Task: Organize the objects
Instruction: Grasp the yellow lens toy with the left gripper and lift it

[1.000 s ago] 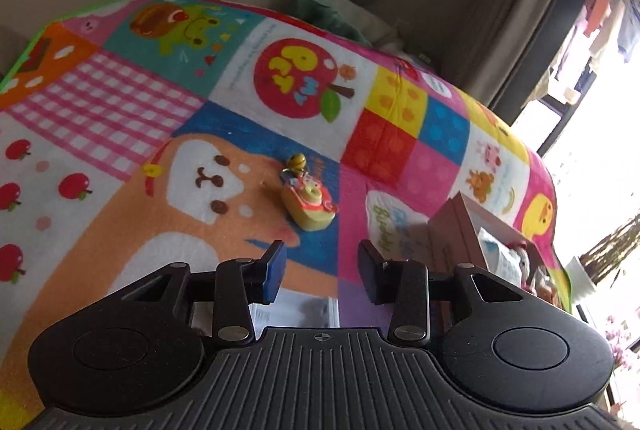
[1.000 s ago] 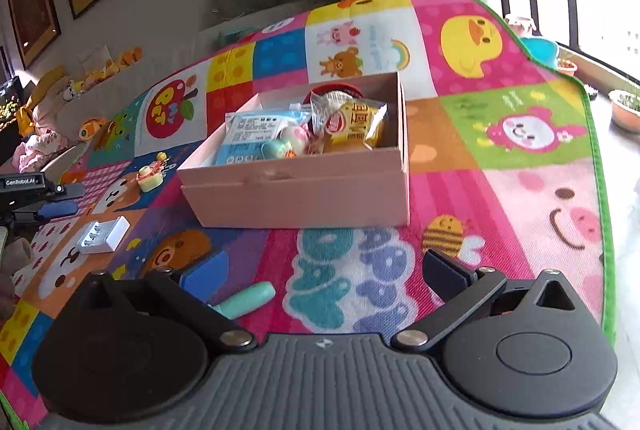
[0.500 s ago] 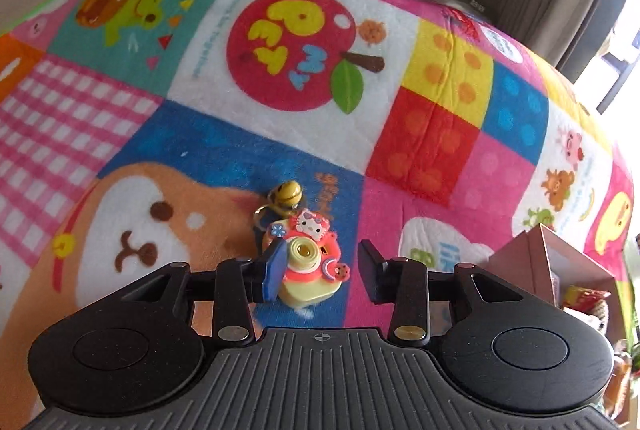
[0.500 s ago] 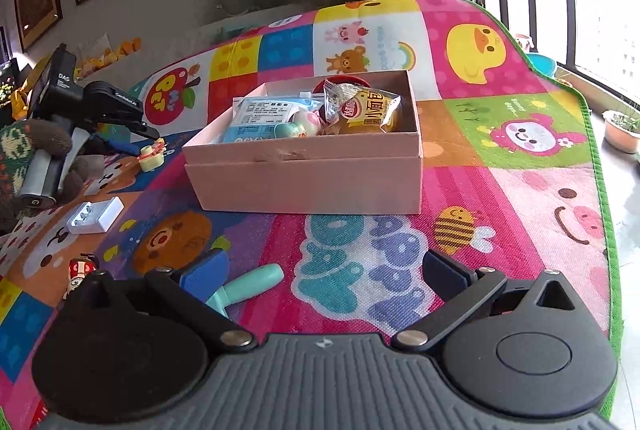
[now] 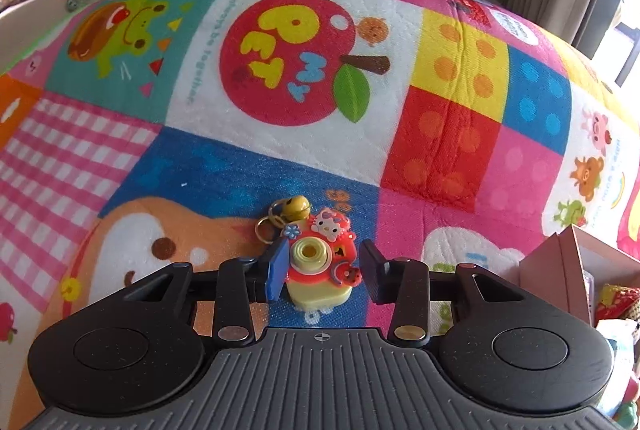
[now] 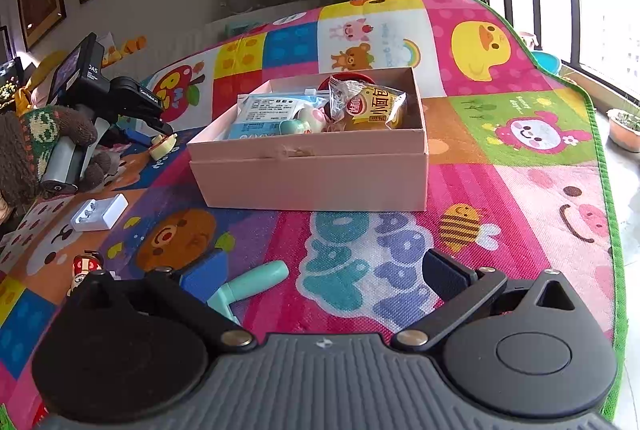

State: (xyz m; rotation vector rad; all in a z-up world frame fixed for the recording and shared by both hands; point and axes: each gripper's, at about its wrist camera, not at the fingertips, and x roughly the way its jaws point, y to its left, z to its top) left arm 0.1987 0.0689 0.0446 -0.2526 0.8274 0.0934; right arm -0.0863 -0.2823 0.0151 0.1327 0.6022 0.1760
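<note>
Lower centre: we have brought the left gripper [image 5: 323, 270] around the toy camera [image 5: 316, 262], now lying on the mat [image 5: 448, 149] between narrowly parted jaws, ungripped, ready for grasping. Right gripper [image 6: 324, 272] gapes empty before the box [image 6: 312, 181].

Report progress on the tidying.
Done: the pink box holds a snack packet and other small items. In hand: the left gripper straddles the toy camera, jaws not yet clamped. Left: that toy, the white charger, the teal tool and the small red figure lie loose; the right gripper is open and empty.
</note>
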